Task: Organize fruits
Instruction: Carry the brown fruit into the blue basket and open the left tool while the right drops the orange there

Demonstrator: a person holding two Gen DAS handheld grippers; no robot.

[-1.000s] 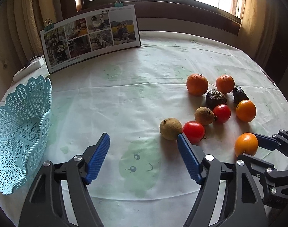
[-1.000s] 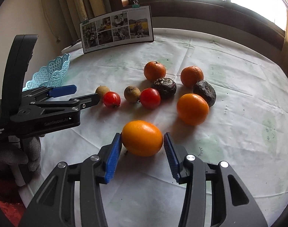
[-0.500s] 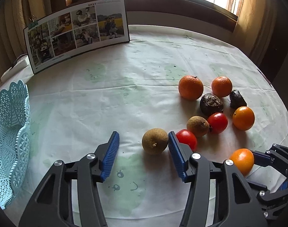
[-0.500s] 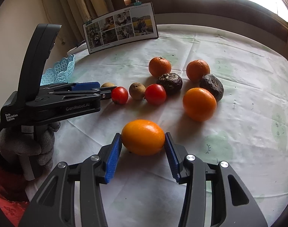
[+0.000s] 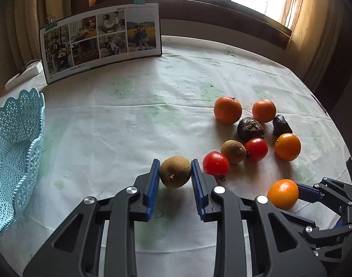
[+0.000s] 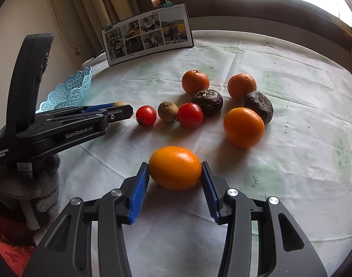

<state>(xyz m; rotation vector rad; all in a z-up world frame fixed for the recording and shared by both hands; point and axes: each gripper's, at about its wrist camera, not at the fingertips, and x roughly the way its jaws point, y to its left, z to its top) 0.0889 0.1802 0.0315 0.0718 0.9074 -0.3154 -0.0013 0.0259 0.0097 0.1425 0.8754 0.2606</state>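
Observation:
My left gripper is shut on a round brown fruit, both blue pads pressing its sides just left of the fruit cluster. In the right wrist view my right gripper is shut on a yellow-orange citrus that sits low over the cloth. That citrus also shows at the lower right of the left wrist view. A light blue lattice basket stands at the table's left edge, with no fruit visible inside. From the right wrist view the left gripper's fingertips hide most of the brown fruit.
Two red tomatoes, a second brown fruit, three oranges and two dark wrinkled fruits cluster at the right. A clipped photo board stands at the back. A gloved hand holds the left gripper.
My left gripper moved up around the brown fruit and closed on it. My right gripper's pads closed the small gaps onto the yellow-orange citrus.

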